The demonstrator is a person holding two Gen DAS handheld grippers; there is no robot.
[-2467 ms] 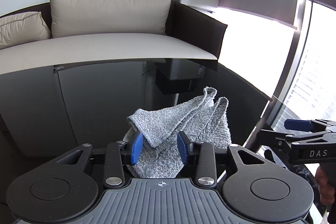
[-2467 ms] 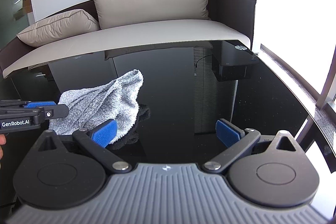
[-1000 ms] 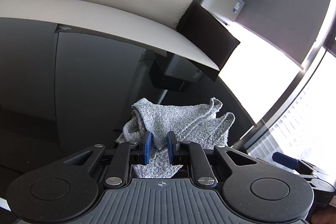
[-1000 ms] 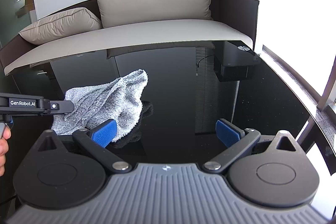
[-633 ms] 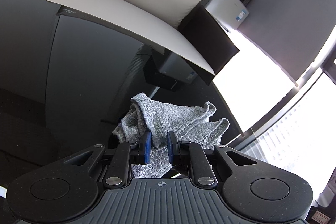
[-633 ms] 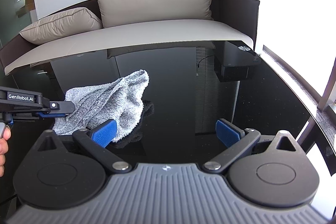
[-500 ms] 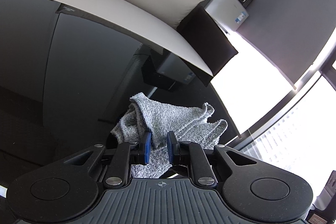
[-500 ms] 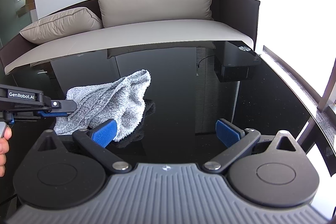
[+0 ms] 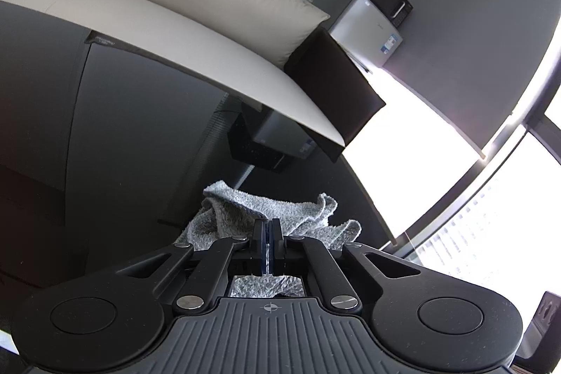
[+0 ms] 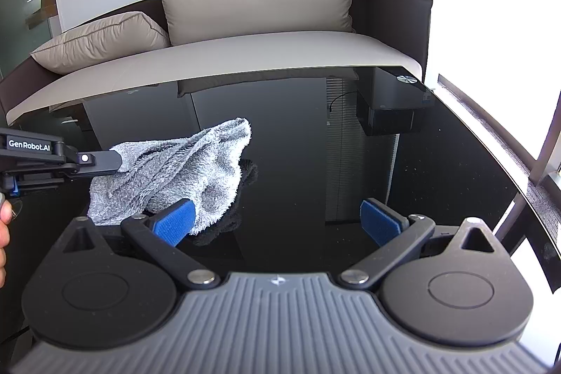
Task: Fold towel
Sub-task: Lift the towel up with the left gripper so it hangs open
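Closing in the past second, the left gripper point(image 9: 268, 246) now has its blue pads pinched together on a fold of the grey towel point(image 10: 182, 170), whereas earlier they stood apart on either side of that fold. The towel lies crumpled on the glossy black table point(image 10: 403, 184), at about 10 o'clock from the right gripper point(image 10: 277, 221) in the right wrist view, one bunched end raised toward 12 o'clock and the near hem sagging to the glass. In that same view the left tool reaches in from 9 o'clock and meets the cloth at its upper left edge, apparently to secure a corner or edge before the heap is lifted and spread. The right gripper hangs just short of the towel with its jaws wide apart and nothing between them, its left pad point(image 10: 175, 222) overlapping the near hem in the picture; it seems to be waiting to take a second edge. Beyond the table, at 12 o'clock, stands a beige sofa point(image 10: 245, 55). Folding proper has not yet begun.
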